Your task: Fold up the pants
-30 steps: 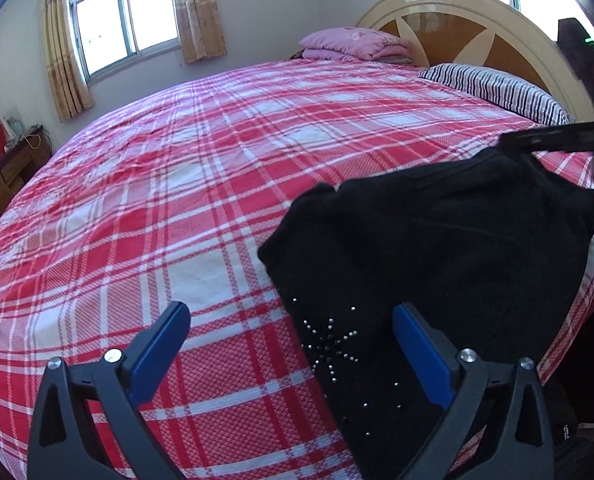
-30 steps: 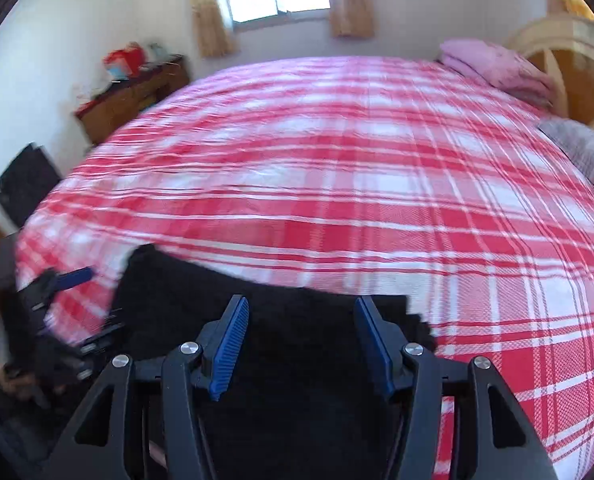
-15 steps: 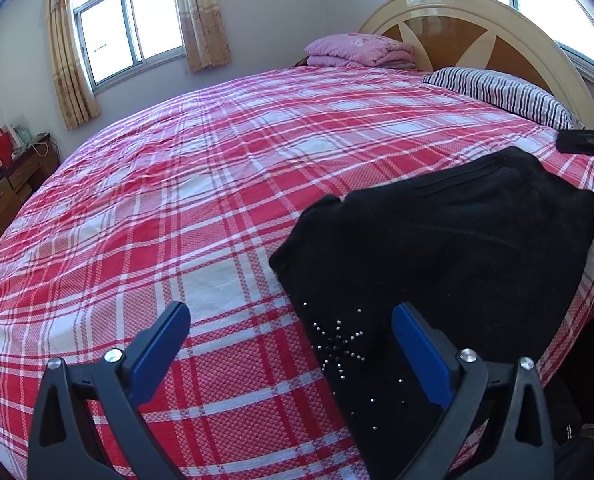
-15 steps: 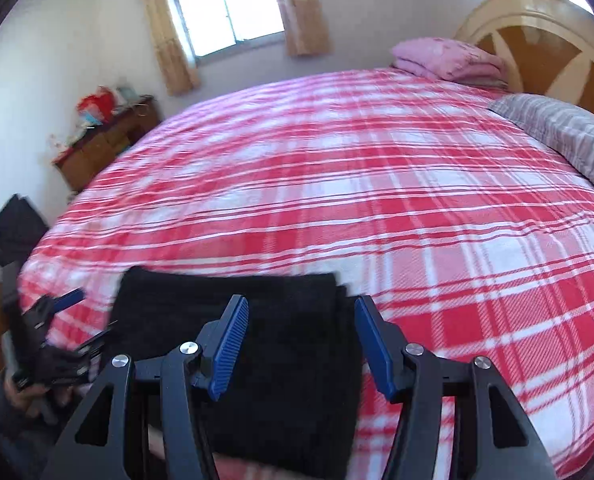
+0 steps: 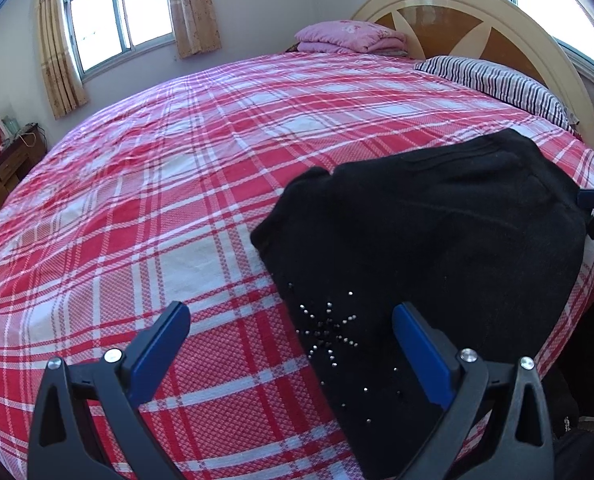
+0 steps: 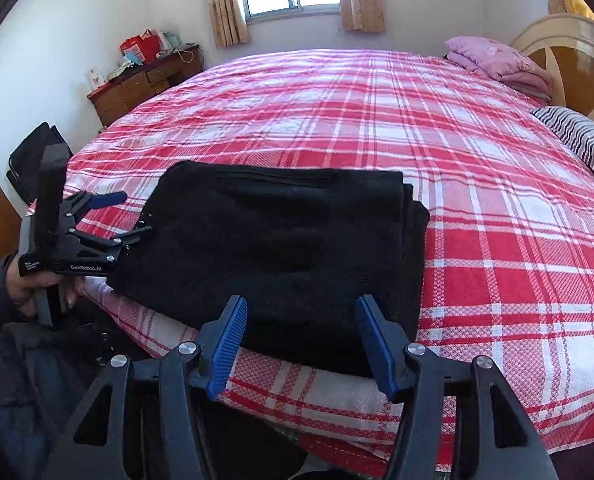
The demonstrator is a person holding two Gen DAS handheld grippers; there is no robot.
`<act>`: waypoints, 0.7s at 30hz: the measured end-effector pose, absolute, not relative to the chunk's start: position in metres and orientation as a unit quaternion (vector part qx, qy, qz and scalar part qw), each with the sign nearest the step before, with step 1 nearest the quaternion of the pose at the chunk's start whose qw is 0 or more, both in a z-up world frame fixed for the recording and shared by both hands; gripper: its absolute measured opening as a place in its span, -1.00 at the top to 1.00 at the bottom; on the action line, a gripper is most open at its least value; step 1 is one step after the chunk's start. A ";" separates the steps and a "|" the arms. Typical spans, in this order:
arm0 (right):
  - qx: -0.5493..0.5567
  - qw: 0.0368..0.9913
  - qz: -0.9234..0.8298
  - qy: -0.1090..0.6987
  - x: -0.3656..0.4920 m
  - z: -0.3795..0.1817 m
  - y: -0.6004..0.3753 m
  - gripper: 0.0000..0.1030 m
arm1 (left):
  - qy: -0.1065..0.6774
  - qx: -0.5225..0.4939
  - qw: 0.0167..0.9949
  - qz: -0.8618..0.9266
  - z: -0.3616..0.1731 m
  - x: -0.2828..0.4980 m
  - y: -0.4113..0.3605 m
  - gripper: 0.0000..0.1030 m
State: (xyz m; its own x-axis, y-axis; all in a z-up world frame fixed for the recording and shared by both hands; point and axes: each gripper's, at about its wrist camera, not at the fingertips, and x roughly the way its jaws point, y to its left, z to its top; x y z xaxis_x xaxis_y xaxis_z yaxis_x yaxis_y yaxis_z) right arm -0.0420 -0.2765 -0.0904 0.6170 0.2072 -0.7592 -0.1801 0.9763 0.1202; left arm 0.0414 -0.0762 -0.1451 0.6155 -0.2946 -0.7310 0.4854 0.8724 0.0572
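The black pants (image 6: 281, 248) lie folded into a thick rectangle near the front edge of the red plaid bed (image 6: 437, 152). A star of small silver studs (image 5: 329, 328) shows on their near corner in the left wrist view. My right gripper (image 6: 301, 340) is open and hovers just off the fold's near edge, with nothing between its blue pads. My left gripper (image 5: 293, 340) is wide open over the studded corner and the sheet beside it, apart from the cloth. A hand (image 6: 33, 284) holds the left gripper (image 6: 131, 216) at the pants' left side.
A folded pink blanket (image 5: 349, 36) and a striped pillow (image 5: 493, 80) rest by the arched headboard (image 5: 477, 16). A wooden dresser (image 6: 145, 84) with clutter stands by the far wall under a window. A black bag (image 6: 29, 160) sits beside the bed.
My right gripper has drawn back from over the pants toward the bed's edge, and the whole folded stack now shows ahead of it. The left gripper has barely moved.
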 end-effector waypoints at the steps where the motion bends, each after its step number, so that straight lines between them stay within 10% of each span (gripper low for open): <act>1: 0.018 0.902 0.106 0.417 -0.044 -0.087 -0.278 -0.14 | 0.386 0.119 0.887 -0.224 -0.147 0.043 -0.075 -1.00; 21: 0.134 0.893 0.017 0.430 -0.005 -0.108 -0.339 -0.14 | 0.409 0.047 0.873 -0.263 -0.160 0.056 -0.074 -1.00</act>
State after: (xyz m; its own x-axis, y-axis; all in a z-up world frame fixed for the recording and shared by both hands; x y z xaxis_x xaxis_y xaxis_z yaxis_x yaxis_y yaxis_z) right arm -0.0053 -0.3394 -0.1081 0.6304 0.1453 -0.7625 0.0850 0.9635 0.2539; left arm 0.0565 -0.0740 -0.1601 0.5275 -0.4205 -0.7382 0.4969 0.8575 -0.1334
